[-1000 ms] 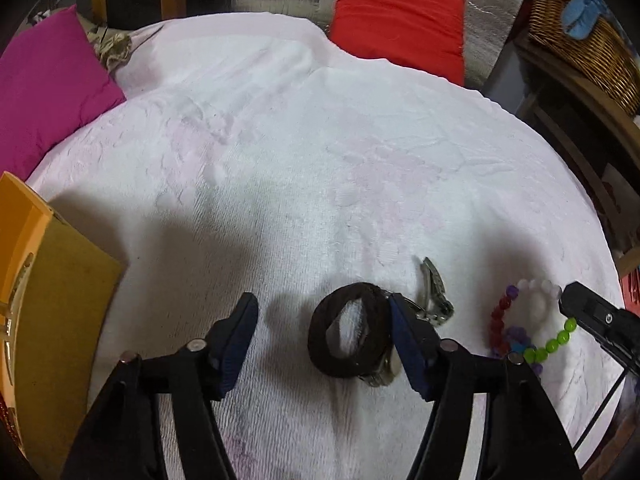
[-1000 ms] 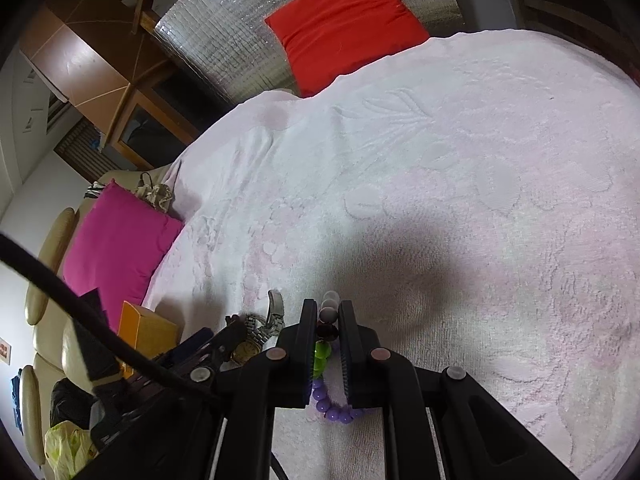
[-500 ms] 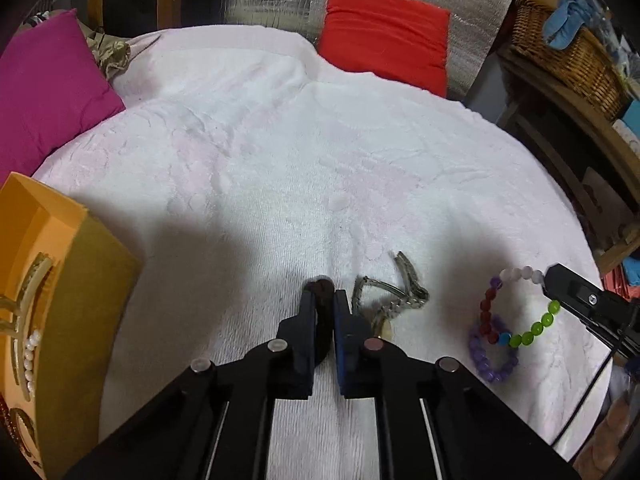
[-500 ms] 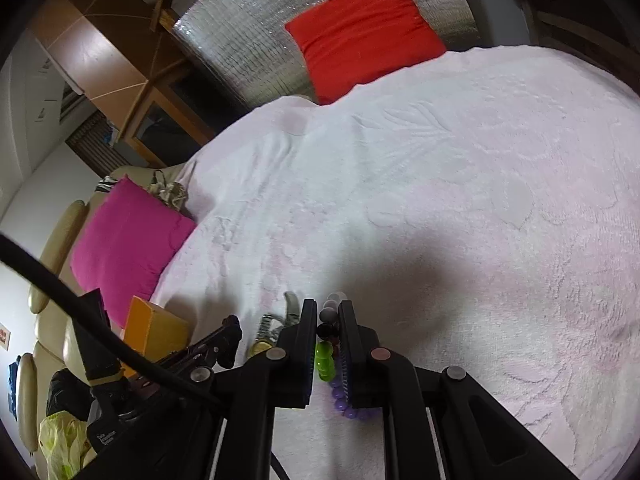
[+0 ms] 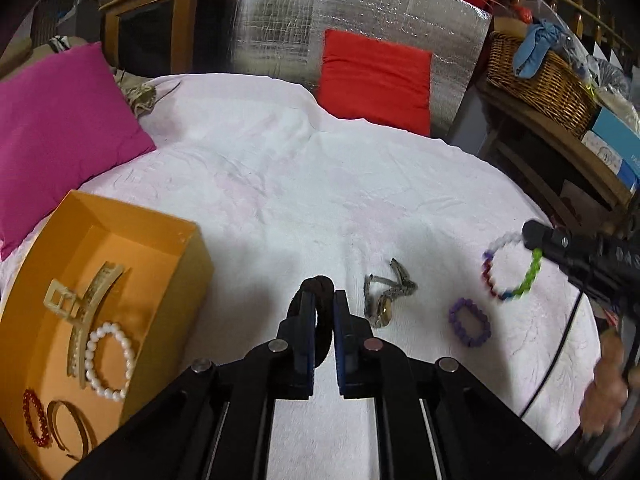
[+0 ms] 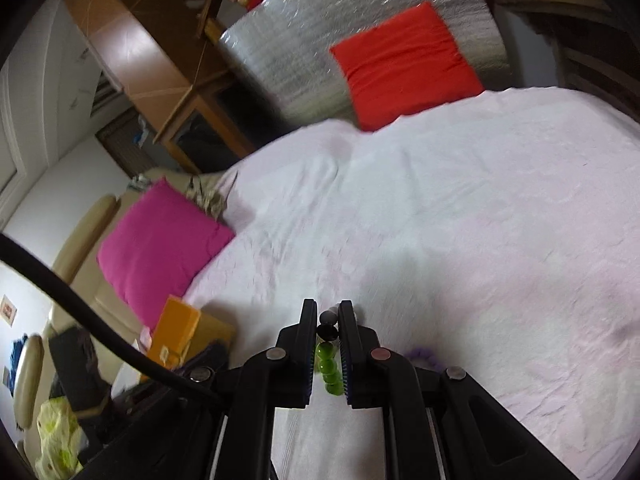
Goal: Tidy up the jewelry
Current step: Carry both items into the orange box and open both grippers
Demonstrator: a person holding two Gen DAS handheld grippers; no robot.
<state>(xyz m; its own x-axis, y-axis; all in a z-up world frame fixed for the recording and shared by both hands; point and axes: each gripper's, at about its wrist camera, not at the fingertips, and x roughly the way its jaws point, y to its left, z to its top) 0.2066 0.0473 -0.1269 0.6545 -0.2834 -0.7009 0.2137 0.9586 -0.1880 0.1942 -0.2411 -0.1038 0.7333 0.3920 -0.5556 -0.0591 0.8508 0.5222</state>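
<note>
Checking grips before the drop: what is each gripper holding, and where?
Left gripper: dark fabric band, pinched across its loop. Right gripper: multicolour bead bracelet, at its green-to-white beads.

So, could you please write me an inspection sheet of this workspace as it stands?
Surface: white textured bedspread, wrinkled.
Job's things: orange box holds hair claw, pearl bracelet, red bracelet and a bangle; watch and purple bracelet lie on the bedspread.
Clutter: nothing seen.
Grippers: left gripper shut on dark hair tie; right gripper shut on multicolour bead bracelet.
Cables: black cable beside the right gripper.
Surroundings: pink cushion, red cushion, wicker basket.
</note>
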